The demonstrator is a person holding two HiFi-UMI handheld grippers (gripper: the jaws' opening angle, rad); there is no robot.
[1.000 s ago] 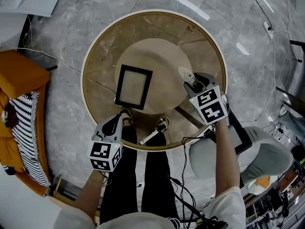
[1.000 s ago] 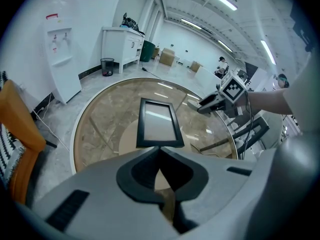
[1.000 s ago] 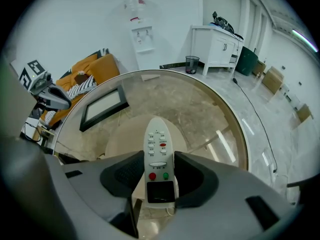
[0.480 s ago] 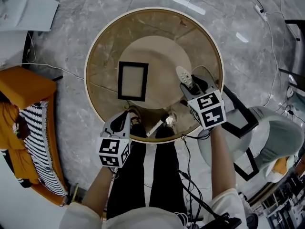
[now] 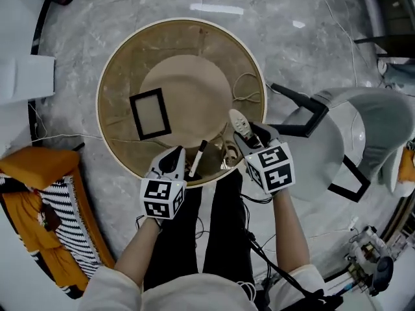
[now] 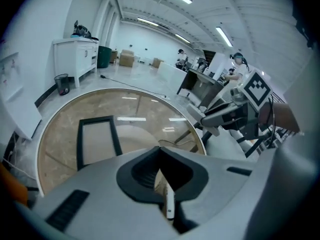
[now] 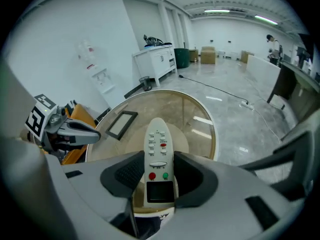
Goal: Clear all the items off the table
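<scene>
**A:** Remote (image 7: 159, 154): a hard plastic shell, probably light and stiff, with smooth sides that could slip. It is best taken across the wide lower body, below the buttons.

**B:** That is where the right gripper (image 7: 159, 176) has it. Its fingers pinch the two long edges by the small screen, and the button end pokes out past them, above the near rim of the table (image 5: 98, 102).

**A:** The pen (image 5: 197, 159)?

**B:** It looks thin, light and rigid, and likely to pivot. The left gripper (image 5: 175, 157) has its fingers pressed almost together on the white shaft. The black end points in over the table's near rim.

**A:** What remains on the table?

**B:** A picture frame (image 5: 150, 114), flat on the table's left half, well apart from both grippers. It is probably light and may have a fragile pane. Lying flat, only its border offers a hold.
</scene>
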